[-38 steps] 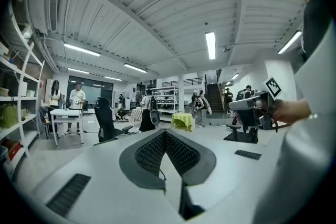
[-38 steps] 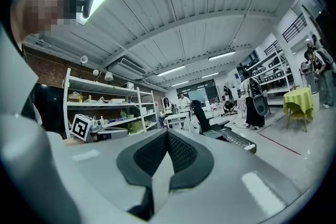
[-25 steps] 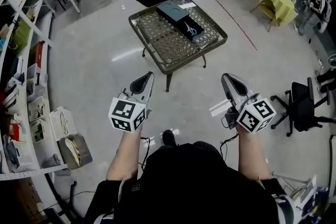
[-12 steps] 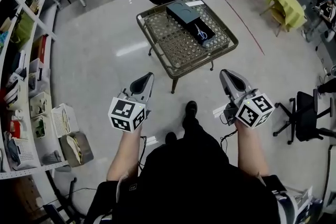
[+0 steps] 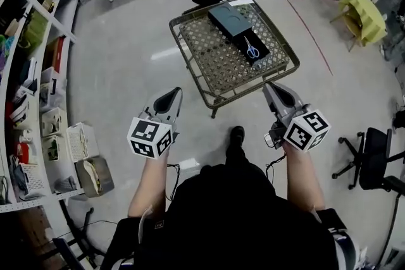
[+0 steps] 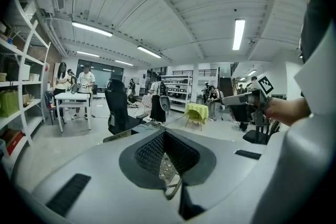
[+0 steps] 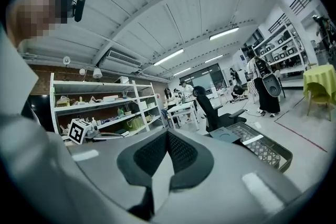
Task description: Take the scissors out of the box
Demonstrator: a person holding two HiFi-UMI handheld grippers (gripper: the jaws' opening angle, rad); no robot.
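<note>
Head view, scissors (image 5: 252, 49) in box (image 5: 262, 58), right gripper (image 5: 273, 89) near table (image 5: 250, 88) edge

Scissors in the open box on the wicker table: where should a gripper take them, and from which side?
Grip the scissors by their blue handles, coming straight down: they lie flat in the shallow black box, whose walls would likely block a sideways approach.

Bright, even light; fisheye-warped edges

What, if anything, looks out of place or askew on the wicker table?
Nothing stands out. The scissors lie inside the open black box, with what looks like its lid beside it on the table.
</note>
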